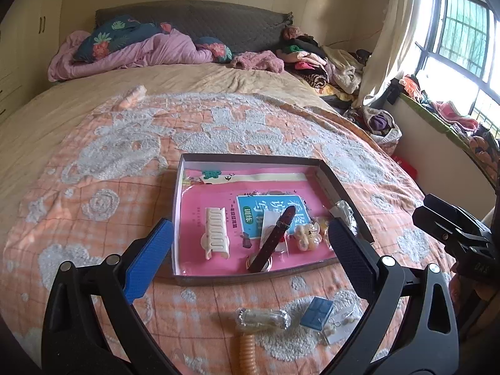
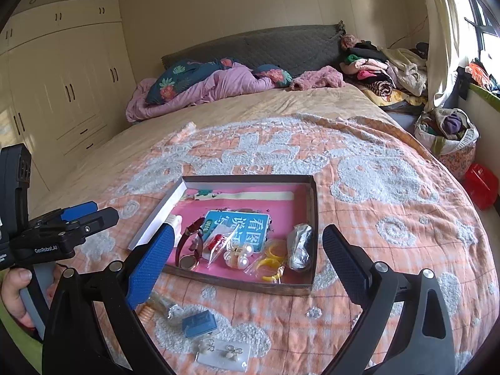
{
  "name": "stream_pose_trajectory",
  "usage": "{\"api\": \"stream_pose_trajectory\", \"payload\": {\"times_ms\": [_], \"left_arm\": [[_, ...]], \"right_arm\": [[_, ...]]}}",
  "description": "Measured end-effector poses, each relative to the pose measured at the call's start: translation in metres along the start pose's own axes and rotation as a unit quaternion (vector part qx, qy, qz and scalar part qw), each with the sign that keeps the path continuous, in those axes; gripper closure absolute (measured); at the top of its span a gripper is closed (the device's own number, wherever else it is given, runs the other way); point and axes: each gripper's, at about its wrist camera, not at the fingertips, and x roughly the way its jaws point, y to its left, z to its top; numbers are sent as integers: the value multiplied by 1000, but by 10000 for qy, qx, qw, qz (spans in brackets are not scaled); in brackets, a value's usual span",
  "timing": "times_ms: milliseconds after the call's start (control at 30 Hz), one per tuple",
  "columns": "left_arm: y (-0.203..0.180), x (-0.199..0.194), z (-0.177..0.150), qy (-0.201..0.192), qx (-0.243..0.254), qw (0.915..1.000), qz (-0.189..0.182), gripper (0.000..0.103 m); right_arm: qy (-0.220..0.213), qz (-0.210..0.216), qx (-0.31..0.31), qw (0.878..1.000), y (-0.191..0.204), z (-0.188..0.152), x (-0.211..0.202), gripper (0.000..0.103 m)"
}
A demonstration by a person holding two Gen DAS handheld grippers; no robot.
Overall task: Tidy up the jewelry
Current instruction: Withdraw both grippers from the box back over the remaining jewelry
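A shallow cardboard box (image 1: pixel 179 218) (image 2: pixel 313 218) lined with pink booklets lies on the bed. In it are a cream hair claw (image 1: pixel 215 237), a watch with a dark red strap (image 1: pixel 275 237) (image 2: pixel 189 245), a pearl flower clip (image 1: pixel 307 234) (image 2: pixel 240 257), bagged yellow rings (image 2: pixel 272 261) and a silvery bagged piece (image 2: pixel 300 247). In front of the box lie a small blue case (image 1: pixel 317 311) (image 2: pixel 200 323), an earring card (image 1: pixel 340 323) (image 2: pixel 223 353), a clear bagged item (image 1: pixel 262 318) and an orange coil (image 1: pixel 247 353). My left gripper (image 1: pixel 250 259) and right gripper (image 2: pixel 248 265) both hover before the box, open and empty.
The orange-and-white quilt (image 1: pixel 125 156) covers the bed. Pillows and a purple blanket (image 2: pixel 218 84) lie at the headboard, and a heap of clothes (image 2: pixel 381 68) at the far right. A wardrobe (image 2: pixel 62 93) stands left, a laundry bag (image 2: pixel 447 137) right. A hand (image 2: pixel 15 290) grips the left handle.
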Motion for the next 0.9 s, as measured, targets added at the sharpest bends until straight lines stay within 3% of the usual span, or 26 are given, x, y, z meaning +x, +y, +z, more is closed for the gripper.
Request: {"api": "stream_pose_trajectory", "payload": {"times_ms": [333, 900], "left_arm": [[0, -17, -4, -102, 1, 9999, 85, 10], [10, -34, -32, 51, -48, 9995, 307, 10]], "right_arm": [[-124, 16, -20, 9999, 2, -2, -19, 8], [-77, 82, -141, 9998, 8, -21, -37, 8]]}}
